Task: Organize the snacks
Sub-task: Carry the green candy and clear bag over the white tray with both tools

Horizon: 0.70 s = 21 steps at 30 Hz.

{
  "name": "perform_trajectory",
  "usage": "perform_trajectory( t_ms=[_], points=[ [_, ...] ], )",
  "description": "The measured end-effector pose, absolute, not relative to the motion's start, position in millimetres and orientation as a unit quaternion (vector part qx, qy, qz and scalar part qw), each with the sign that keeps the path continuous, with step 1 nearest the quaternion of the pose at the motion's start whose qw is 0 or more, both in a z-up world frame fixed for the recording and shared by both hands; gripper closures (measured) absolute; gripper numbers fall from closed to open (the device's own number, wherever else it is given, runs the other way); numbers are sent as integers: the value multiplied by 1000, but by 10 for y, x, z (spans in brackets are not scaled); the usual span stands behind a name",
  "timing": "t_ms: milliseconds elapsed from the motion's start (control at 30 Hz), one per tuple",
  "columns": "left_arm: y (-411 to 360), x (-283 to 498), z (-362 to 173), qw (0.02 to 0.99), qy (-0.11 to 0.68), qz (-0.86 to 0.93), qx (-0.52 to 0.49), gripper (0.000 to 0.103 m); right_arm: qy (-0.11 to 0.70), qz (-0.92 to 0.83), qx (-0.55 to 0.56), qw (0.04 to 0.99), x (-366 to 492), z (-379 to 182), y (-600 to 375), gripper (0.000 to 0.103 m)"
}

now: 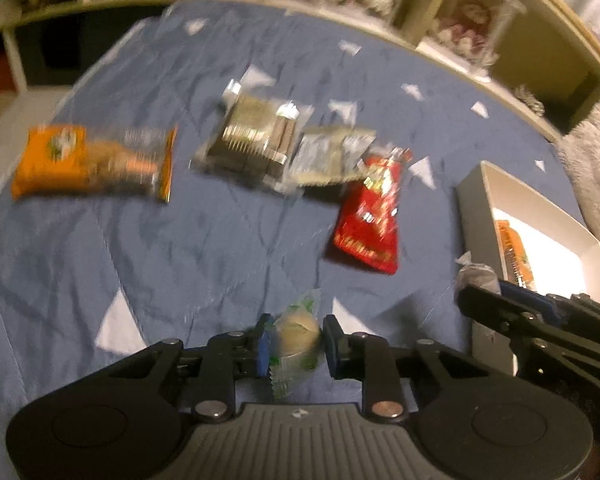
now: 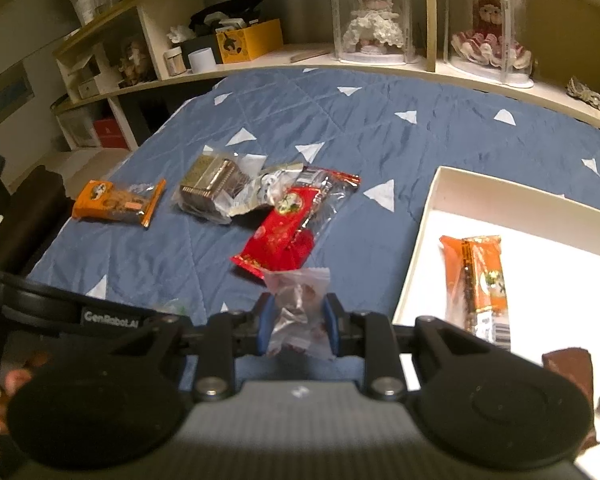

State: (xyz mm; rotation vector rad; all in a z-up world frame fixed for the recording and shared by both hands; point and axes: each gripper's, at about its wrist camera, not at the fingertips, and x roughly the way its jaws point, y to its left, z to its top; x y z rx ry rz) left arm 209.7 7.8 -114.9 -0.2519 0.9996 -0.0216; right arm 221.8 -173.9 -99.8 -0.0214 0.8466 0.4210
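My left gripper (image 1: 294,342) is shut on a small clear-and-green wrapped round pastry (image 1: 298,330), above the blue quilt. My right gripper (image 2: 298,326) is shut on a clear wrapped reddish candy (image 2: 300,312), just left of the white box (image 2: 428,220). On the quilt lie an orange snack pack (image 1: 92,164) (image 2: 118,202), a clear pack of brown wafers (image 1: 252,140) (image 2: 210,188), a silvery wrapper (image 1: 328,152) and a red packet (image 1: 370,216) (image 2: 286,232). An orange bar (image 2: 482,284) lies inside the box.
The white box (image 1: 476,208) sits at the quilt's right side; the right gripper's body (image 1: 540,324) shows in front of it. A brown packet (image 2: 568,368) lies in the box's near corner. Shelves with doll cases (image 2: 370,16) and a yellow box (image 2: 248,40) line the far edge.
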Motion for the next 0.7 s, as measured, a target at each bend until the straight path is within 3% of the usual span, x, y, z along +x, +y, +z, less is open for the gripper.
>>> perform_trajectory(
  t_ms=[367, 700],
  points=[
    [-75, 1972, -677, 905, 412, -46, -96, 75, 389, 187, 14, 902, 2112, -753, -1900, 71],
    [-401, 1812, -452, 908, 400, -85, -95, 75, 373, 157, 16, 914, 1896, -423, -2208, 71]
  ],
)
